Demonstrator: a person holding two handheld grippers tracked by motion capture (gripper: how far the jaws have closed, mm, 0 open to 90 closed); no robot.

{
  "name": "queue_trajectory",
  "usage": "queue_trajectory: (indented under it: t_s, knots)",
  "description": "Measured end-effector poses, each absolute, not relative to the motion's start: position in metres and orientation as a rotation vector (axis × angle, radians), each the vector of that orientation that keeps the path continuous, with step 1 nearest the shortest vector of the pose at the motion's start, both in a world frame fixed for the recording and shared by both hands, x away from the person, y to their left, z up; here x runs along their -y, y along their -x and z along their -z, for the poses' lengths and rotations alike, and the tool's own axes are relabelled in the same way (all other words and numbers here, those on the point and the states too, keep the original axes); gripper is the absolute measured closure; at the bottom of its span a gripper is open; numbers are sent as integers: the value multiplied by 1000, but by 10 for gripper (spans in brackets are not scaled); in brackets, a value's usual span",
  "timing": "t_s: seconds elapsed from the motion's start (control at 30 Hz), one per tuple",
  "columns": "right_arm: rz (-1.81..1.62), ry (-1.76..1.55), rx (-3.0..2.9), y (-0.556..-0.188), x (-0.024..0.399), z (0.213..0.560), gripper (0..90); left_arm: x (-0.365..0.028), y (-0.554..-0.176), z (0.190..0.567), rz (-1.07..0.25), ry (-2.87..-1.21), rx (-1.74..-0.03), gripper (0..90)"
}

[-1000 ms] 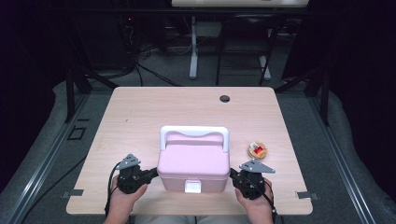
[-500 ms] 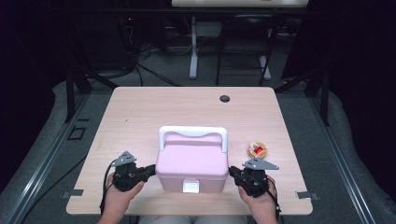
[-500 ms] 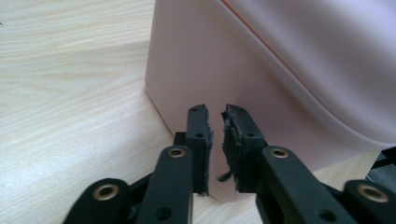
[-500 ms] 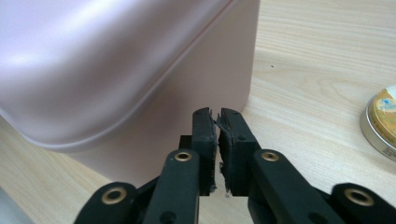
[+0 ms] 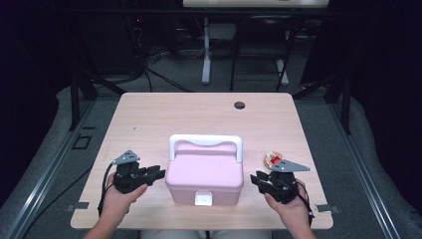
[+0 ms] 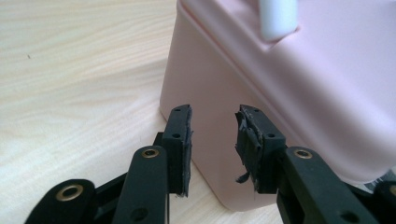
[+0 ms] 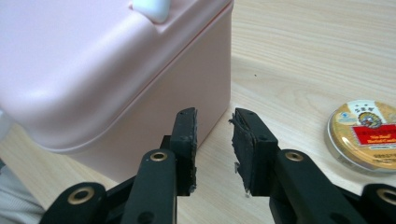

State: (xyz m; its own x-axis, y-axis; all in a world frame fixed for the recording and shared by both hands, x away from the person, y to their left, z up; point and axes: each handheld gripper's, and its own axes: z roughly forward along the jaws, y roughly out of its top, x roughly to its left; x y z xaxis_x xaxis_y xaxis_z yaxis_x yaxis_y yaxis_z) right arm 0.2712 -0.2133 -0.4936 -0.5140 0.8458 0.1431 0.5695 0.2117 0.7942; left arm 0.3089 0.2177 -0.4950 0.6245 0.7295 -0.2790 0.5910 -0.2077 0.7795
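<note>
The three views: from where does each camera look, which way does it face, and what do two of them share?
High view: above the person's side, facing forward and down on the table; both hands and each hand-held gripper show.
Left gripper view: on the left hand-held gripper, facing the pink box; its jaws stand apart.
Right gripper view: on the right hand-held gripper, facing the box and round tin.
All share the box.

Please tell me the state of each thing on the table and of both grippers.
Pink box: lid closed, white handle folded flat on the lid, front latch down.
Round tin: lid on, lying flat.
Left gripper: jaws just been opening, nothing between them.
Right gripper: jaws just been opening, nothing between them.
</note>
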Motion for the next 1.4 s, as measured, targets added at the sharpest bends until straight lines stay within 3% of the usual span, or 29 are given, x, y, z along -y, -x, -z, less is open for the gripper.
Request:
queue_trajectory:
  t_s: [0.43, 0.93, 1.4]
  knots:
    - [-1271, -1320, -2225, -280, 219, 463, 668, -216, -315, 458, -166, -1911, -983, 588]
    - [-1267, -1204, -2283, -288, 202, 437, 635, -205, -322, 433, -189, -1936, -904, 592]
    - [-1342, -1233, -2288, -310, 201, 439, 616, -189, -336, 437, -207, -1982, -913, 590]
